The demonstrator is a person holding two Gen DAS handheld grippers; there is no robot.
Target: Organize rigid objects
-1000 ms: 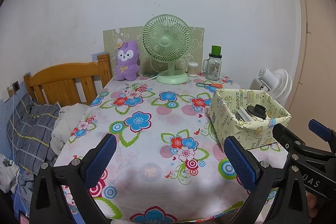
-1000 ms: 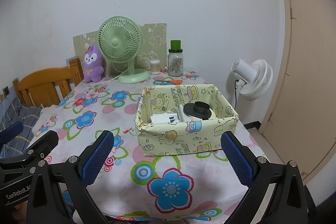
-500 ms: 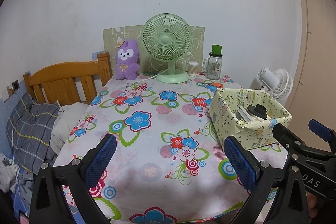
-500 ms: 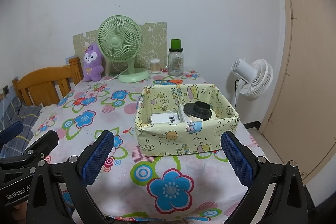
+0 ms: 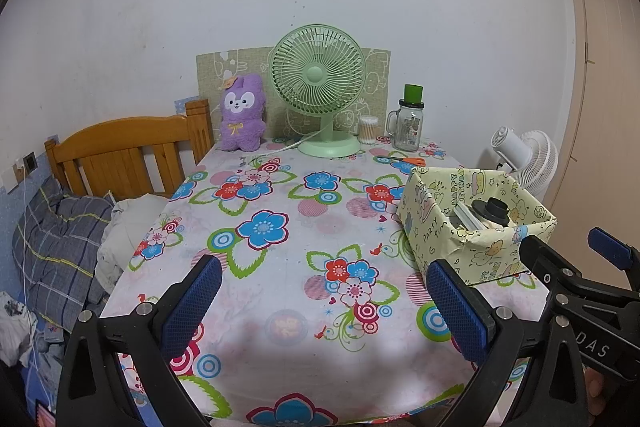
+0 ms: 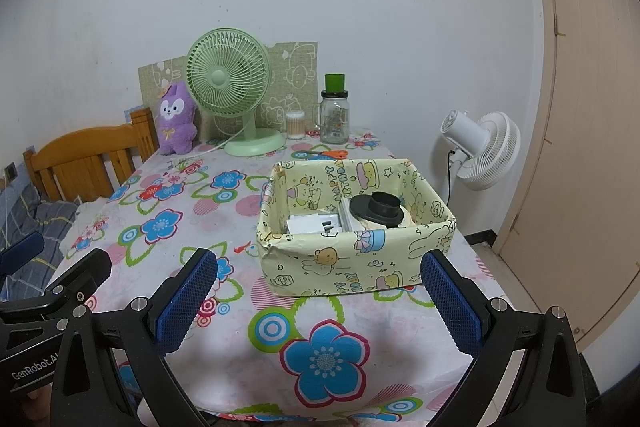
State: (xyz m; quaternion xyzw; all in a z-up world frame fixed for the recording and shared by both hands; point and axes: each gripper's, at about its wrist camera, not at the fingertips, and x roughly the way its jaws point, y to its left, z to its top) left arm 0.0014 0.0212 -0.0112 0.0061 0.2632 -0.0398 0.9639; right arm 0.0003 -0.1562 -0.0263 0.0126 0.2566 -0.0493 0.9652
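A yellow cartoon-print box [image 6: 356, 259] stands on the right side of the flowered table [image 6: 192, 211]; it also shows in the left wrist view [image 5: 476, 247]. Inside lie a black round part [image 6: 378, 207] and white items [image 6: 316, 225]. Orange-handled scissors [image 6: 334, 155] lie behind the box. My right gripper [image 6: 318, 299] is open and empty, hovering over the table's near edge in front of the box. My left gripper [image 5: 326, 311] is open and empty over the near edge, left of the box.
At the table's back stand a green fan [image 5: 320, 87], a purple plush [image 5: 242, 119], a cotton-swab jar [image 5: 368, 129] and a glass jar with green lid [image 5: 410, 123]. A wooden bed frame [image 5: 120, 147] with bedding is left; a white floor fan [image 6: 480, 147] and door are right.
Both views have shifted very slightly; the grippers stay open and nothing on the table has moved.
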